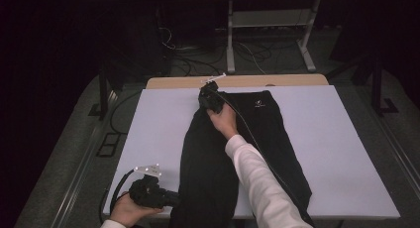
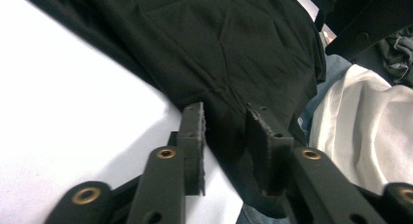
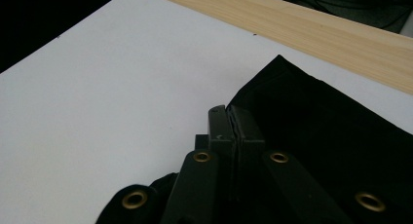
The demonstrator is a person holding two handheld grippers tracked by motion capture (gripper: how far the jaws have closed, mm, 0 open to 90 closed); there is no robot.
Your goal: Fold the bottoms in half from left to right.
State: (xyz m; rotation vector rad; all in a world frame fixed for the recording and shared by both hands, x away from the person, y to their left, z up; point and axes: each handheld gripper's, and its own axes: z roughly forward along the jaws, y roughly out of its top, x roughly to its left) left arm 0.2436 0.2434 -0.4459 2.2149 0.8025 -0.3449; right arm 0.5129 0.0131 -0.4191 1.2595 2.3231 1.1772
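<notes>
The left gripper (image 2: 225, 131) is black, its two flat pads roughened at the edges; brass-ringed screws sit along its linkage arms; the right gripper (image 3: 233, 124) is built the same, with matching brass rings; a grey three-cornered plate with pale dots tops each; a black cable trails from each; the person wears a white long sleeve (image 1: 257, 178).

White sheet over a wooden table, dark room behind.
White sheet (image 1: 337, 139) spread flat across the tabletop; strip of light wood table edge (image 1: 297, 80) bare along the far side, again in the right gripper view (image 3: 311, 34). Beyond, a white metal frame (image 1: 270, 20) standing on the floor amid loose cables (image 1: 198, 64). Grey carpet (image 1: 64, 153) at the left.
</notes>
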